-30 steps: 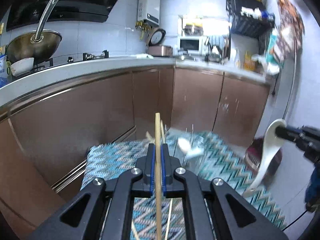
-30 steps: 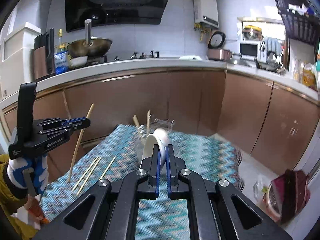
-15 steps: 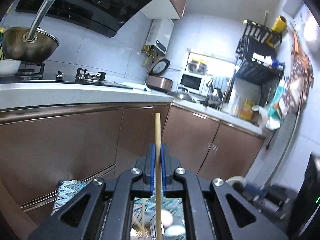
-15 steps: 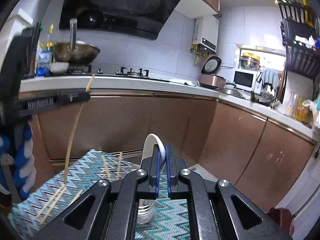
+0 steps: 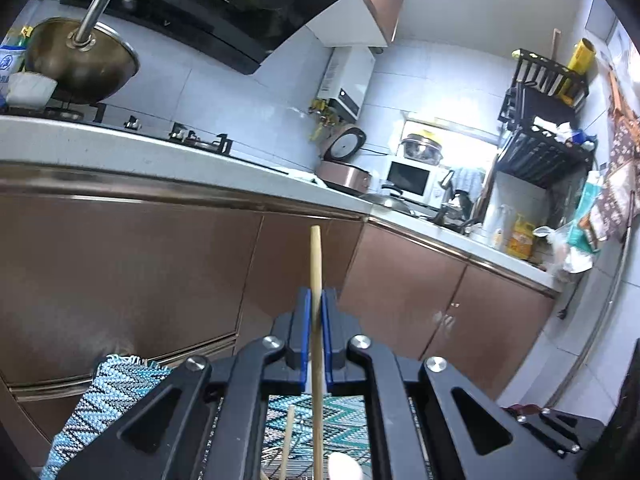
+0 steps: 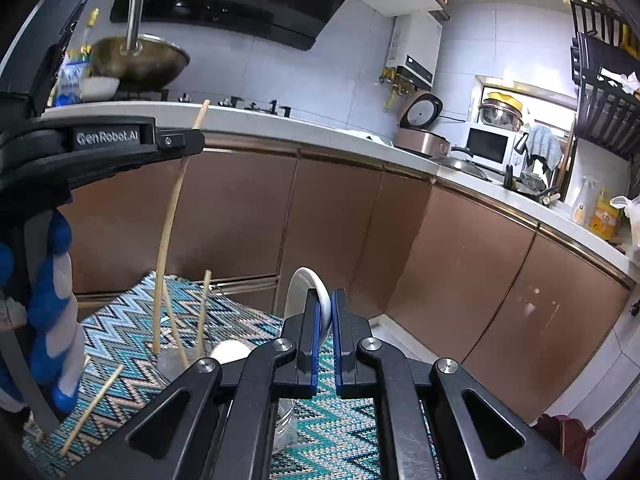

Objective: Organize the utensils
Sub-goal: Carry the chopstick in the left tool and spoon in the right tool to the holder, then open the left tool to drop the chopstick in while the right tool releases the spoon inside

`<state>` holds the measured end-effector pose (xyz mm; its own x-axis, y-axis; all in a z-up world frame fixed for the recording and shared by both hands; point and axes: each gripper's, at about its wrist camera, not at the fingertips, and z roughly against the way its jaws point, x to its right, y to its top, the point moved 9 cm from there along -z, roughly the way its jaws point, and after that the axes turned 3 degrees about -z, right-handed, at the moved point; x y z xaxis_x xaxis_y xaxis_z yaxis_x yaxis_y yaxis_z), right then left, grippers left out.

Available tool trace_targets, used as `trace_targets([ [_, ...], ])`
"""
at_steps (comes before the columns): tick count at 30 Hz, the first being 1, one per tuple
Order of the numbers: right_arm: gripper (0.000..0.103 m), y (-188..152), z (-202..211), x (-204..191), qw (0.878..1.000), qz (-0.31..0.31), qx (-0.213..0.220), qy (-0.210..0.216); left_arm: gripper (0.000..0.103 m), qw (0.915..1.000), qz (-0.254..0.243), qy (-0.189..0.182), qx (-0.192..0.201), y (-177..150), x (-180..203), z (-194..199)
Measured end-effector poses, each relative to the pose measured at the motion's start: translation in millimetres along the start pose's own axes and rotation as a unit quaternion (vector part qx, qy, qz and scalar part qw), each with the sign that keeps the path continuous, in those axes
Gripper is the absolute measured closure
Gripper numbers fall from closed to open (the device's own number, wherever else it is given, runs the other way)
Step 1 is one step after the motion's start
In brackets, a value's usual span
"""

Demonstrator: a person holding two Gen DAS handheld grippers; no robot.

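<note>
My left gripper (image 5: 315, 300) is shut on a bamboo chopstick (image 5: 316, 272) held upright; the right wrist view shows its lower end (image 6: 164, 264) reaching down into a clear holder (image 6: 176, 360) on the zigzag mat (image 6: 120, 332). Two more chopsticks (image 6: 202, 312) stand in that holder, beside a white spoon (image 6: 230, 350). My right gripper (image 6: 325, 300) is shut on a white ceramic spoon (image 6: 308, 292), just right of and above the holder. The left gripper (image 6: 180, 144) shows at the upper left of the right wrist view.
Loose chopsticks (image 6: 94, 410) lie on the mat at the left. Brown cabinets (image 6: 332, 236) and a white counter (image 6: 280, 124) stand behind. A wok (image 6: 140, 60) sits on the stove. A rice cooker (image 6: 424, 136) and microwave (image 6: 488, 148) are at the back.
Both grippers have tilted upward and closed in on the holder. The left chopstick has gone from hanging beside the mat to its tip down in the holder. The spoon stays gripped.
</note>
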<state>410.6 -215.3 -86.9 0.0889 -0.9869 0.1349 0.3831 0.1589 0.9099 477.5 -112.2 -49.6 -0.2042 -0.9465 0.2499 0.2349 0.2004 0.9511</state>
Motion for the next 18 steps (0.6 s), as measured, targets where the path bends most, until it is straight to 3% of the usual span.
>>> trace_targets([
  [4,0.098,-9.3,-5.9,-1.4,1.0,-0.001,-0.002,-0.012,0.098,0.9993,-0.017,0.024,0.022,-14.9,2.2,-4.2],
  [12,0.096,-29.1,-15.7,-8.6,1.0,-0.016,-0.007,-0.008,0.096,0.9993,-0.014,0.024,0.026,-43.1,-5.6,-4.4],
  [14,0.095,-34.7,-15.2,-10.7,1.0,-0.021,-0.012,-0.001,0.087,0.9993,-0.019,0.019,0.025,-42.3,-4.5,1.4],
  [17,0.083,-37.7,-10.8,-10.6,1.0,-0.028,-0.013,0.004,0.071,0.9992,-0.03,0.014,0.023,-38.9,-1.9,14.3],
  [18,0.076,-37.5,-7.8,-9.7,0.999,-0.031,-0.011,0.003,0.07,0.9991,-0.034,0.015,0.021,-37.0,-1.4,20.2],
])
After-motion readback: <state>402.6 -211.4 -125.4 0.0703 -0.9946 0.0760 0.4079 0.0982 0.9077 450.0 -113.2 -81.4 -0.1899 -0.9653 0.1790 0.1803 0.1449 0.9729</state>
